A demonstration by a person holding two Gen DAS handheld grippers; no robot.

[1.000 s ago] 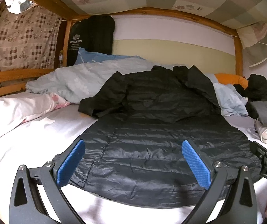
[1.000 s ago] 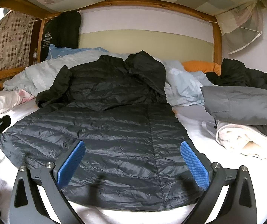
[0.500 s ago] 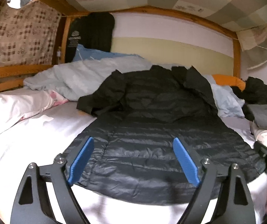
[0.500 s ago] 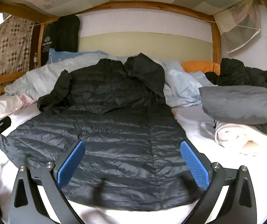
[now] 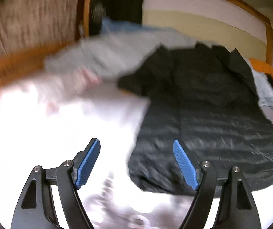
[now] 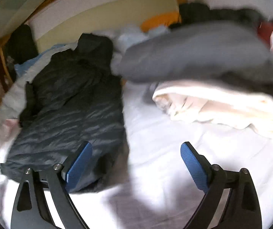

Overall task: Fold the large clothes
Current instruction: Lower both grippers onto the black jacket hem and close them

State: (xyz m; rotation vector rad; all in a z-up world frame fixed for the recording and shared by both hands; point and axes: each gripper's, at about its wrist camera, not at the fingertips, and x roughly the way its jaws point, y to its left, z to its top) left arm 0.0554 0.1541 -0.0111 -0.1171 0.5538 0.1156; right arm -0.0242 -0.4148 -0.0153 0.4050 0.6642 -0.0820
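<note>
While both views were smeared with motion blur, the coat [image 5: 203,114] was easy enough to find: spread flat on the bed [image 5: 60,133], hem toward the cameras, hood up by the headboard. The left claw [image 5: 136,164] sat spread over the coat's left hem corner, nothing between its pads, and its jaws had just been closing a bit. The right claw [image 6: 136,166] was spread wide too, straddling the right hem edge, empty, also just narrowing slightly. My worry: that shell looked slippery, so a shallow pinch could slide off, or snag the sheet [image 6: 174,143] underneath and drag it into the fold.
</note>
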